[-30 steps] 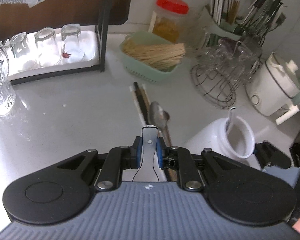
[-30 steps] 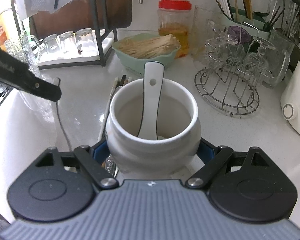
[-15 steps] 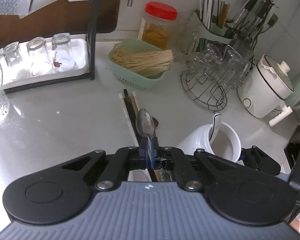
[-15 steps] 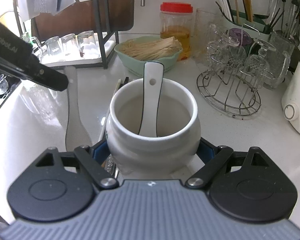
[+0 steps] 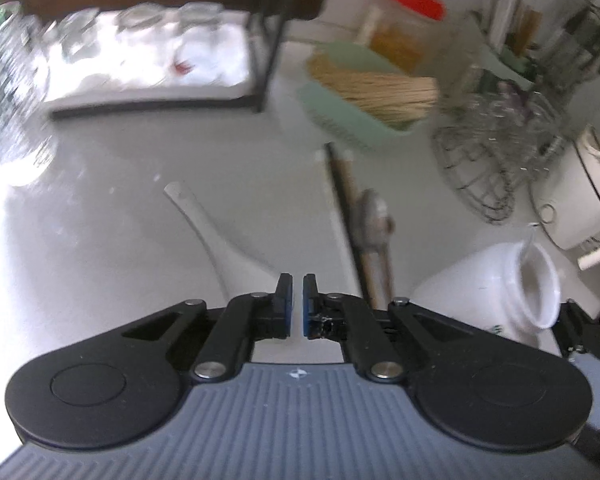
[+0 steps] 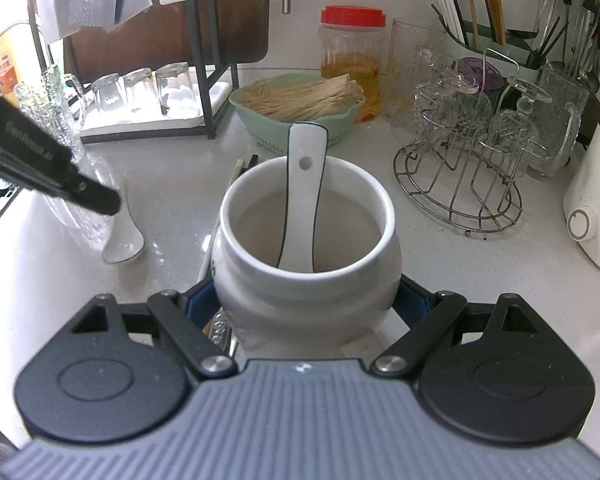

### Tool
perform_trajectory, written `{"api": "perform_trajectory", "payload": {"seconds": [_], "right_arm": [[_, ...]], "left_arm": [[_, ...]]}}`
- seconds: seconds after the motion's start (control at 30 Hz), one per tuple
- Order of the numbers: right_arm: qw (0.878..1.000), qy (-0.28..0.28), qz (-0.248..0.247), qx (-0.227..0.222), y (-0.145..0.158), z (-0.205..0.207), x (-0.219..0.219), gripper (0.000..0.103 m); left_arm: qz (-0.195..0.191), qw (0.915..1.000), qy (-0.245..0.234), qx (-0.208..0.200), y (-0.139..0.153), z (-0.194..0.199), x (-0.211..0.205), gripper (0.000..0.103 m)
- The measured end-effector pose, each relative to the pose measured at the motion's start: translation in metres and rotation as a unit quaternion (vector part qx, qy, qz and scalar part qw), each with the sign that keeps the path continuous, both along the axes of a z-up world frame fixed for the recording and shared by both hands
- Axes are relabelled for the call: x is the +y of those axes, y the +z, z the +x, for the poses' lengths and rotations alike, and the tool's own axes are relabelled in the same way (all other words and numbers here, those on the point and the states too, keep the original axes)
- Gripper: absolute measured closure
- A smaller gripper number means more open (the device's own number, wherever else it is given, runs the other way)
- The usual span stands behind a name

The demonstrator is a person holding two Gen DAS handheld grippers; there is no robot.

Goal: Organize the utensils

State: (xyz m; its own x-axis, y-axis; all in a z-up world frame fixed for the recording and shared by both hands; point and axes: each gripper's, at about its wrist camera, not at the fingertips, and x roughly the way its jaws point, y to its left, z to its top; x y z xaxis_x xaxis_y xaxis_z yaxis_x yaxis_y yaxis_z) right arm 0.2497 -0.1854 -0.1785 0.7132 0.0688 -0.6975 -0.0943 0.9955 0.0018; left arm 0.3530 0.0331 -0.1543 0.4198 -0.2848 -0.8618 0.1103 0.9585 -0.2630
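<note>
A plain white ceramic spoon (image 5: 220, 244) lies loose on the grey counter, its bowl just beyond my left gripper (image 5: 296, 280), which is shut with nothing between the pads. In the right wrist view the same spoon (image 6: 124, 240) rests under the left gripper's black finger (image 6: 80, 190). Right of it lie several chopsticks (image 5: 340, 192) and a metal spoon (image 5: 374, 212). My right gripper (image 6: 306, 304) is shut on a white ceramic jar (image 6: 260, 276), which holds a black-edged white spoon (image 6: 304, 184). The left wrist view shows the jar (image 5: 484, 280) at the right.
Behind stand a green basket of sticks (image 6: 300, 100), a red-lidded jar (image 6: 352, 52), a wire rack with glasses (image 6: 460, 184), a utensil holder (image 6: 484, 40) and a white appliance (image 6: 596, 216). A black rack with upturned tumblers (image 6: 140, 92) is at the back left.
The white spoon that my left gripper held now lies on the counter, out of the pads. The left gripper has swung left and lower. The right gripper and jar have not moved.
</note>
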Motion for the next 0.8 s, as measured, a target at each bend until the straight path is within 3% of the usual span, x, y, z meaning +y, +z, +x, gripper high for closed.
{"api": "perform_trajectory", "payload": {"seconds": [0.1, 0.27, 0.47, 0.67, 0.8], "right_arm": [[1.0, 0.0, 0.0, 0.0, 0.0, 0.0, 0.0, 0.012], [1.0, 0.0, 0.0, -0.001, 0.0, 0.0, 0.0, 0.012], [1.0, -0.001, 0.001, 0.001, 0.0, 0.001, 0.0, 0.012], [1.0, -0.004, 0.001, 0.005, 0.0, 0.002, 0.0, 0.012], [1.0, -0.005, 0.001, 0.006, 0.0, 0.002, 0.0, 0.012]], "left_arm": [[-0.01, 0.9994, 0.026, 0.02, -0.011, 0.001, 0.019, 0.098], [-0.049, 0.9948, 0.073, 0.051, -0.031, 0.004, 0.047, 0.083], [-0.056, 0.9906, 0.118, 0.041, -0.039, 0.012, 0.07, 0.067], [-0.078, 0.9792, 0.183, 0.04, -0.044, 0.031, 0.099, 0.065], [-0.105, 0.9672, 0.225, 0.052, -0.052, 0.047, 0.107, 0.065]]}}
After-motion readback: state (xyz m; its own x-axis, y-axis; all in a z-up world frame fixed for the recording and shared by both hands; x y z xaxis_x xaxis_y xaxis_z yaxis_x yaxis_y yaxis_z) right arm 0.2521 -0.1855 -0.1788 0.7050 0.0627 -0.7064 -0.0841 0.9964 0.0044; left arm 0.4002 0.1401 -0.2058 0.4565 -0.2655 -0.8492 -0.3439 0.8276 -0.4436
